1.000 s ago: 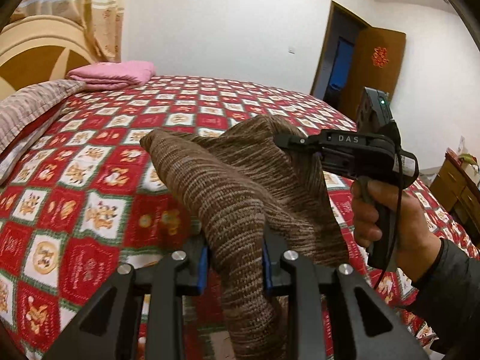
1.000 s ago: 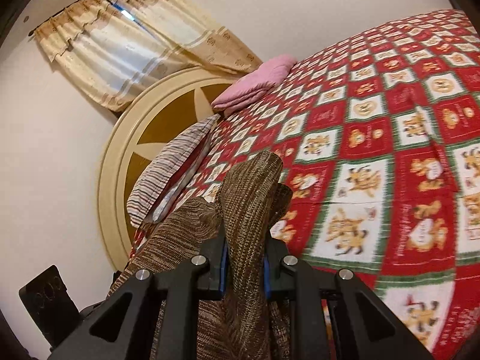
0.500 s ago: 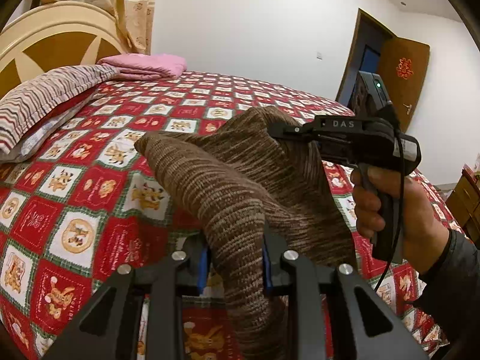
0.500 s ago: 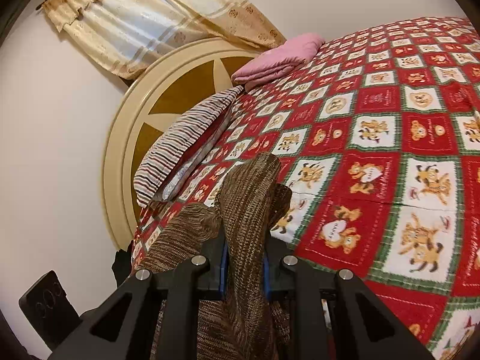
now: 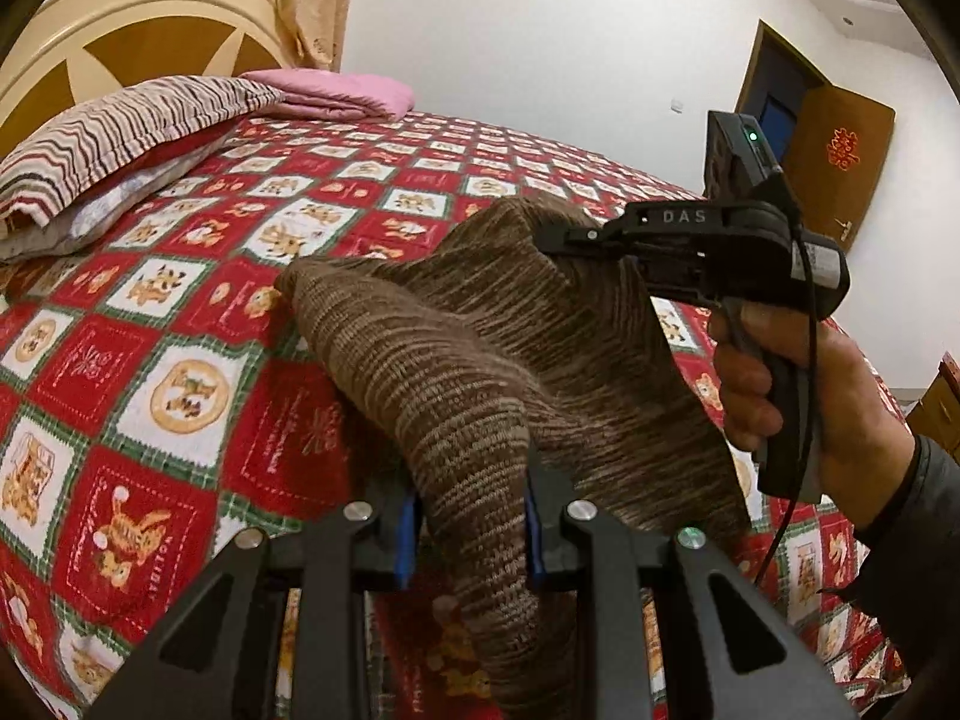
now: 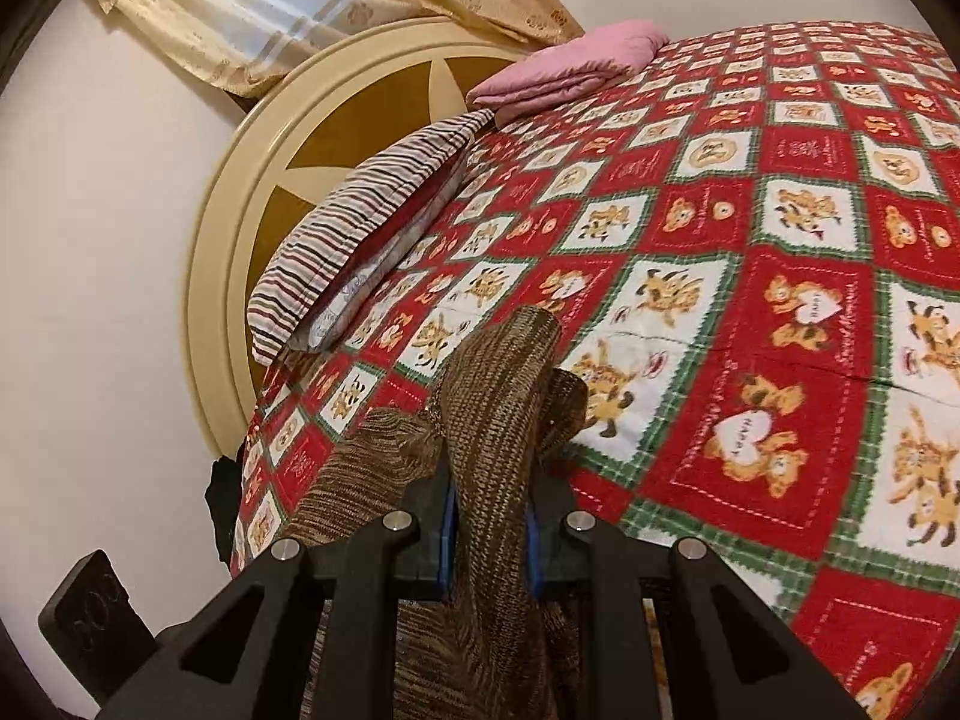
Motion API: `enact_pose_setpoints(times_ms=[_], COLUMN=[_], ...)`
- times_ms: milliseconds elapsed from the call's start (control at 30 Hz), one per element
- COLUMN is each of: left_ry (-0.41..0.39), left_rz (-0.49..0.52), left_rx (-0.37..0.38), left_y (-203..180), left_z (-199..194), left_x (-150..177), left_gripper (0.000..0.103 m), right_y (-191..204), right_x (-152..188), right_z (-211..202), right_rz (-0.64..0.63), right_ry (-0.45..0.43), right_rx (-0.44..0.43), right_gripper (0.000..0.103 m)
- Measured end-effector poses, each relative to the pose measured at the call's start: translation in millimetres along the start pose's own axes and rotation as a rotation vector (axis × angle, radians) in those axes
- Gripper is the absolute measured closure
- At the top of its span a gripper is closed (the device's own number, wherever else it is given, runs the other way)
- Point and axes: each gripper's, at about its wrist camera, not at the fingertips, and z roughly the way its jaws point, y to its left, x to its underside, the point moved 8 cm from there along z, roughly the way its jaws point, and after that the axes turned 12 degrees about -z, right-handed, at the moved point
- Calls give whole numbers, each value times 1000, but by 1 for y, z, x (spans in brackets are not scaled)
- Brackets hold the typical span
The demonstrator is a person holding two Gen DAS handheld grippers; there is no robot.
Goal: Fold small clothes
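Over the quilted bed (image 5: 198,396), my left gripper (image 5: 468,531) and right gripper (image 6: 489,531) are each clamped on the brown knit garment (image 5: 480,330), so I'd keep its edge taut and level while lowering.

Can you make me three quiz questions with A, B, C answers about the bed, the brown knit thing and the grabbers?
1. Where does the pink folded cloth lie?
A. At the head of the bed, by the striped pillow
B. On the floor
C. Between the grabbers

2. What colour is the piece of clothing being held?
A. Blue
B. Brown
C. White

3. What is the left gripper doing?
A. Standing wide open and empty
B. Lying on the bed
C. Clamped on the clothing

Answers:
1. A, the pink cloth sits next to the pillow in front of the headboard.
2. B, the knit is brown with lighter stripes.
3. C, fabric is squeezed between its blue pads; the right gripper grips the same piece too.
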Motion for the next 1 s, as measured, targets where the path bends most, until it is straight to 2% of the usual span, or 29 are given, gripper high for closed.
enact_pose_setpoints(times_ms=[233, 467, 667, 867, 1000], left_ry=[12, 47, 42, 41, 34], left_rz=[-20, -17, -15, -22, -23], left_rx=[-12, -56, -73, -91, -113], left_y=[12, 25, 27, 30, 33], left_z=[2, 12, 16, 19, 21], left_x=[5, 23, 28, 27, 25], left_gripper=[75, 74, 71, 61, 49], right_y=[3, -4, -15, -22, -30], right_x=[-1, 1, 6, 10, 18], right_z=[11, 18, 25, 30, 34], right_rz=[-2, 12, 30, 29, 57], right_ry=[17, 31, 50, 61, 78], right_rx=[3, 16, 42, 64, 66], right_gripper=[86, 86, 86, 85, 85])
